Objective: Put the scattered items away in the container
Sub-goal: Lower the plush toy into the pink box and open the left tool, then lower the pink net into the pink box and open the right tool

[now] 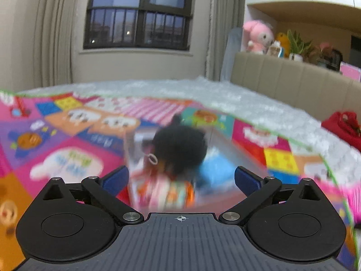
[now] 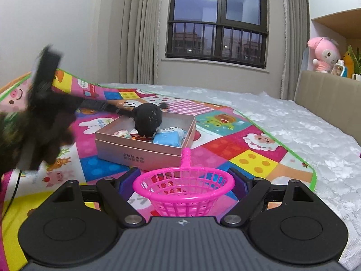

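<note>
A rose-gold open box (image 2: 140, 152) stands on the colourful play mat. In it lie a black plush ball (image 2: 147, 119), a blue packet (image 2: 167, 139) and small items. In the blurred left wrist view the same plush (image 1: 180, 149) sits in the box (image 1: 225, 135) just ahead of my left gripper (image 1: 180, 178), which is open and empty. My right gripper (image 2: 182, 184) holds a pink plastic basket (image 2: 183, 194) by its sides, in front of the box. The left gripper and hand (image 2: 42, 113) show blurred at the left of the right wrist view.
The play mat (image 2: 255, 160) lies on a white bedspread (image 2: 304, 124). A beige headboard (image 2: 327, 97) stands at the right with a pink plush toy (image 2: 325, 54) on the shelf behind. A red item (image 1: 345, 128) lies on the bed at the right.
</note>
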`<state>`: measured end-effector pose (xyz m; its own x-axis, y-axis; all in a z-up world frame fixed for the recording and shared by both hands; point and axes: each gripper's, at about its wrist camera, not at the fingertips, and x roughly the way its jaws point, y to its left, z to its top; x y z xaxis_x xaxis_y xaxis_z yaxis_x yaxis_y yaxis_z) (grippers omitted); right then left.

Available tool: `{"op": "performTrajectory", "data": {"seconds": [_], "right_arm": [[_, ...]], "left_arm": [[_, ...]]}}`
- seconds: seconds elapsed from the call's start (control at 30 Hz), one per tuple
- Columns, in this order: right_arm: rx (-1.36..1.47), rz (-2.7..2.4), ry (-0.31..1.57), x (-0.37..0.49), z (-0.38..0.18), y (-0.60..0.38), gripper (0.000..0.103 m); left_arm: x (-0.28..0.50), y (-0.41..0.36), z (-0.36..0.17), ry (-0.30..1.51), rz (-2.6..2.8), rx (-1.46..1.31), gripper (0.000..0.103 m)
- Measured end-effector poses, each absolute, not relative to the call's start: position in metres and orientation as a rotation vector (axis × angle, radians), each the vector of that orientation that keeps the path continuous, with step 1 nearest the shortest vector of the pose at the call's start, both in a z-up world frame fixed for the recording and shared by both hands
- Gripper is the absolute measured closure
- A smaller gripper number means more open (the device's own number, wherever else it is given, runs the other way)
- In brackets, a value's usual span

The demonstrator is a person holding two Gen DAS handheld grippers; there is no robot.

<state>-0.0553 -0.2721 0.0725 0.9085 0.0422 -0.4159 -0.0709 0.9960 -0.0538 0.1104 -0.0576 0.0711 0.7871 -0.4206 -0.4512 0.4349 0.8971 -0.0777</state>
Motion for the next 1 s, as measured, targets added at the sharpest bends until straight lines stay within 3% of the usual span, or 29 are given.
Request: {"op": "performTrajectory", "data": {"seconds": [0.2, 0.37, 0.47, 0.5, 0.57, 1.0], "right_arm": [[-0.11, 0.109, 0.359, -0.022, 0.104, -0.252, 0.019], [-0.064, 0.125, 0.337, 0.054, 0.127, -0.236, 0.019], [-0.108, 0.044, 0.363, 0.108, 0.115, -0.224, 0.017], [-0.107, 0.039, 0.401, 0.127, 0.107, -0.222, 0.01], [-0.088, 0.068, 0.476, 0.151, 0.09, -0.219, 0.005], [0.001, 0.102, 0.59, 0.175, 0.073, -0.2, 0.008]], "left_arm": [[0.069, -0.039, 0.047, 0.574, -0.462, -0.028, 0.0], [0.058, -0.031, 0.038, 0.593, -0.477, -0.06, 0.0], [0.057, -0.027, 0.033, 0.616, -0.469, -0.064, 0.0], [0.056, -0.024, 0.032, 0.626, -0.463, -0.07, 0.0], [0.054, -0.016, 0.03, 0.634, -0.453, -0.082, 0.0], [0.055, 0.001, 0.036, 0.633, -0.429, -0.141, 0.0]]}}
